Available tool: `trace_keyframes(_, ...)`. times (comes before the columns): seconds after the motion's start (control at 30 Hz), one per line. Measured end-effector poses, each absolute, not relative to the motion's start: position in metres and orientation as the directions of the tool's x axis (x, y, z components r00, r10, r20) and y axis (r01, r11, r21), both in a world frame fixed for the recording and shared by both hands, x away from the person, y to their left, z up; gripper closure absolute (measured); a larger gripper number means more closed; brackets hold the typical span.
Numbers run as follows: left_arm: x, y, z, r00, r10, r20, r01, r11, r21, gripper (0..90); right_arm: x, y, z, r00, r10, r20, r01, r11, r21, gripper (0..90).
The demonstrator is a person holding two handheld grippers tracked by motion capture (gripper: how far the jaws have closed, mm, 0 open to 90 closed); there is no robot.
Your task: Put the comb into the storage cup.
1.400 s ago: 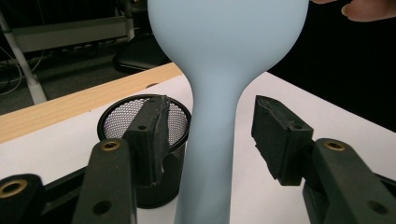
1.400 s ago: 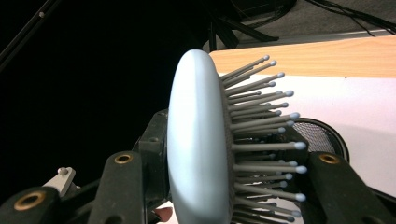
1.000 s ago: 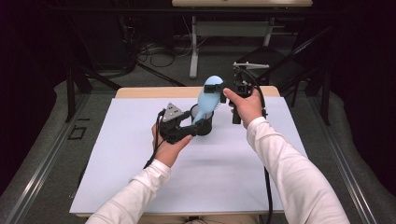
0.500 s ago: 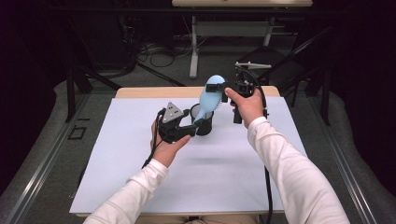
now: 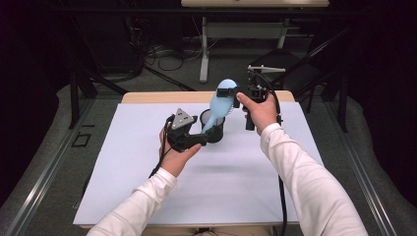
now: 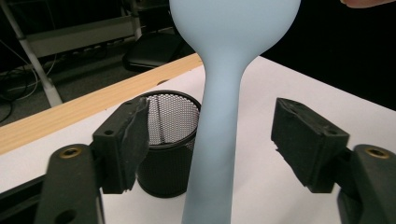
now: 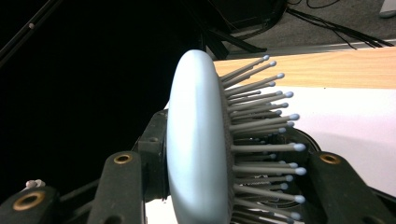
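Left gripper (image 6: pixel 212 154): jaws have just been opening, both pads now stand clear of the hairbrush (image 5: pixel 218 107) handle, which runs up between them without touching either; so it's released, not gripping

Brush long axis: tilted, handle end low and toward the person's left, head high and toward the right hand. In the left gripper view the handle (image 6: pixel 212 140) rises nearly straight up the middle of the frame, head at the top edge

Just behind the handle sits the black mesh cup (image 6: pixel 170 135) on the white table cover (image 5: pixel 147 196), upright, mouth open. In the high view the handle's lower end sits at the cup's rim; whether it's already inside I can't tell

Right gripper (image 7: pixel 219 186): clamped on the brush head, one jaw on the smooth back, the other on the bristle side, so it carries the whole brush alone

Judgement: right hand is the only one in control; the cup lies below the handle end, so the next move is down along the brush's own axis to drop it handle-first
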State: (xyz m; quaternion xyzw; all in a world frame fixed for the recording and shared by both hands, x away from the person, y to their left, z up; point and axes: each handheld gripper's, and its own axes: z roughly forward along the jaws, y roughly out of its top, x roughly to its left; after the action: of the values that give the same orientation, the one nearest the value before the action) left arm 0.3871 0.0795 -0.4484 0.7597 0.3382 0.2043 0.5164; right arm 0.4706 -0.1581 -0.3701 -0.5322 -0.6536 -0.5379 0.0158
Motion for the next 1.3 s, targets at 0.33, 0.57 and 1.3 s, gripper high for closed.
trace_keyframes(0.33,0.3888,0.0776,-0.4496,0.7,0.71,-0.082,0.323,-0.211,0.923,14.9,0.4709,-0.1582,-0.3713,-0.429,0.677,0.597,0.715,-0.15,0.683,49.4)
trace_keyframes(0.57,0.3891,0.0736,-0.4505,0.697,0.712,-0.085,0.321,-0.204,0.925,11.1,0.4705,-0.1571,-0.3713,-0.432,0.677,0.596,0.714,-0.147,0.684,49.3)
trace_keyframes(1.3,0.3883,0.0729,-0.4487,0.721,0.687,-0.091,0.311,-0.203,0.929,0.5,0.4686,-0.1553,-0.3705,-0.438,0.683,0.585,0.707,-0.14,0.693,49.3)
